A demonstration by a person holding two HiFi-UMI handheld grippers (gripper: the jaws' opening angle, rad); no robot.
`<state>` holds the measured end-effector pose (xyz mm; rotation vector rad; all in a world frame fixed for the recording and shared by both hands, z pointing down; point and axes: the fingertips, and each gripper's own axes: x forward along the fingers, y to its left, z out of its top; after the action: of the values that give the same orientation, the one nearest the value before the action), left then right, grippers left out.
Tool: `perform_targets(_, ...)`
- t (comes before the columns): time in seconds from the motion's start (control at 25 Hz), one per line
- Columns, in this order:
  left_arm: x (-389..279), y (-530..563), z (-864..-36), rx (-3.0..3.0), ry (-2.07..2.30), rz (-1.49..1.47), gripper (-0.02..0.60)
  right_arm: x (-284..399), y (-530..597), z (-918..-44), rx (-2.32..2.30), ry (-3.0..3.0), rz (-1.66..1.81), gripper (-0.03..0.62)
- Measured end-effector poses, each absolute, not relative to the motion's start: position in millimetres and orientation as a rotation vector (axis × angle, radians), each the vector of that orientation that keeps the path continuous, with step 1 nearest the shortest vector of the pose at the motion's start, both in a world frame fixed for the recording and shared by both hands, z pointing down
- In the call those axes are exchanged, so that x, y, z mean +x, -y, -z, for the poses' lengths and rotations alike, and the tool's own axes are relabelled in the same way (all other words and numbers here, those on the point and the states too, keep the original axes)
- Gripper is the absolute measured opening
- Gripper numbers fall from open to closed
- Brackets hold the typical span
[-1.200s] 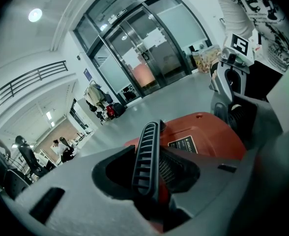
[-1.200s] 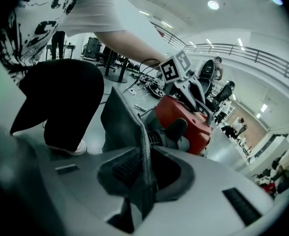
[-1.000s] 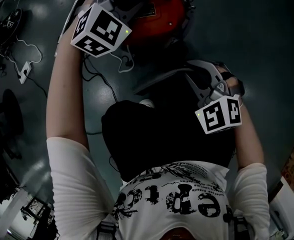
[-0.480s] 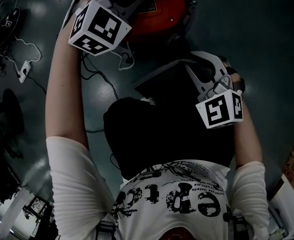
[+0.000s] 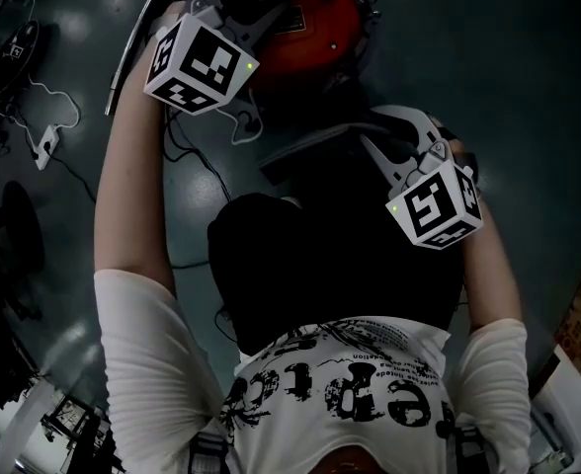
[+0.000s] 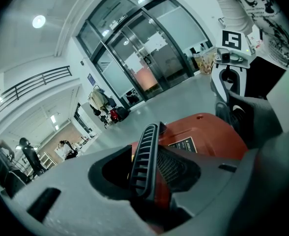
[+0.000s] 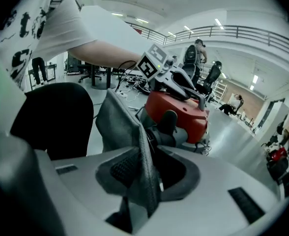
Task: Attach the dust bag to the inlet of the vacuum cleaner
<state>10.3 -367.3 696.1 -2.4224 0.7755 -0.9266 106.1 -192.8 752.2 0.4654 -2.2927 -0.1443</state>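
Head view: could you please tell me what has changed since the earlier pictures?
The right gripper rolled about its own axis, tilting its white marker cube further. The dark grey fabric dust bag clamped in it turned along. Nothing was grabbed or released. The left gripper stays shut on the black ribbed handle of the red vacuum cleaner, unmoved.

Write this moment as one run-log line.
left gripper: jaws opening, handle of vacuum cleaner between them | right gripper: shut on dust bag
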Motion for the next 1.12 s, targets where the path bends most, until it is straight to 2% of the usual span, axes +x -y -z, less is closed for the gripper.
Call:
perform_targets(0.08, 12.3, 360.9, -690.1, -2.4, -0.744, 0.921, 0.168, 108.6, 193.2, -751.5, 0.462, 2.289, 0.102, 0.084)
perform_targets(0.2, 19.8, 342.8, -642.5, -2.374, -0.726, 0.786, 0.173, 116.1, 192.5, -732.8, 0.44, 2.344, 0.1, 0.093)
perform_targets(0.4, 7.5, 295.8, -546.7, -2.499, -1.063, 0.188, 0.173, 129.5, 215.9, -638.1, 0.693, 2.766, -0.203, 0.092)
perform_targets(0.48, -4.0, 276.5, -535.1, -2.516, -1.23, -0.033, 0.172, 139.8, 231.4, -616.7, 0.821, 2.824, -0.194, 0.091)
perform_targets(0.52, -10.8, 267.7, -535.2, -2.511, -1.316, -0.104, 0.163, 143.5, 238.1, -609.7, 0.899, 2.823, -0.177, 0.091)
perform_targets(0.56, -18.1, 259.5, -537.5, -2.499, -1.406, -0.154, 0.129, 146.1, 243.2, -603.5, 0.978, 2.816, -0.163, 0.083)
perform_targets(0.64, -28.8, 243.7, -543.1, -2.471, -1.54, -0.183, 0.002, 147.6, 248.6, -588.0, 1.102, 2.837, -0.165, 0.003)
perform_targets(0.92, -46.4, 217.2, -494.7, -2.44, -1.836, -0.075, 0.002, 147.8, 257.5, -510.2, 1.333, 2.769, -0.132, 0.002)
perform_targets(1.12, -54.4, 193.9, -396.6, -2.463, -1.955, -0.034, 0.002, 157.9, 245.5, -414.1, 1.426, 2.683, -0.178, 0.002)
